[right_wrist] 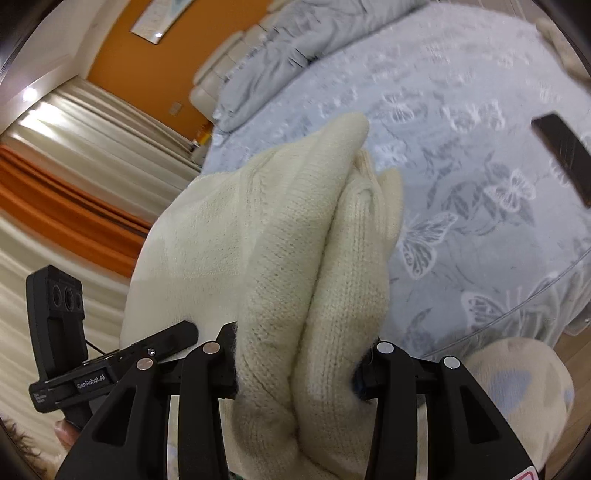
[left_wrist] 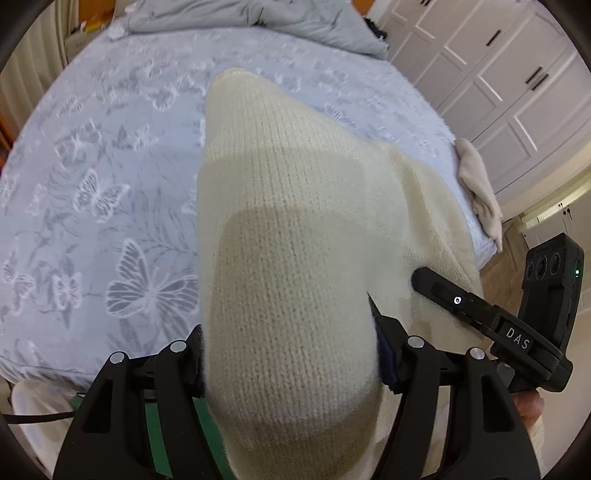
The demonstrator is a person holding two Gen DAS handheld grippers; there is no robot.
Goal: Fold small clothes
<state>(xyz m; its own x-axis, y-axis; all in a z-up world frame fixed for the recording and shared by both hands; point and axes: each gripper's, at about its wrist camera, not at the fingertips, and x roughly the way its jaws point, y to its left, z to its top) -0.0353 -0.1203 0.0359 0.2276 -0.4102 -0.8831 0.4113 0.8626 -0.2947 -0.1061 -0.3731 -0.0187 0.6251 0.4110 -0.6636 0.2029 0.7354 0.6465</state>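
Both tools clamped on cream knit (left_wrist: 288, 229) | left tool (left_wrist: 291, 354), right tool (right_wrist: 299, 365) side by side | garment hangs forward over bed (left_wrist: 92, 147)

Cream knitted wool garment (left_wrist: 291, 258); soft printed cotton bedsheet (left_wrist: 110, 155); matt plastic.

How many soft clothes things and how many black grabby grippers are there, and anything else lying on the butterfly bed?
Cream knitted garment held up by both grippers: 1
Beige cloth at the bed's edge: 1
Grey duvet bunched at the far end: 1
Grippers: 2, left gripper and right gripper
Dark flat object on the bed, too blurred to name: 1
Total: 6
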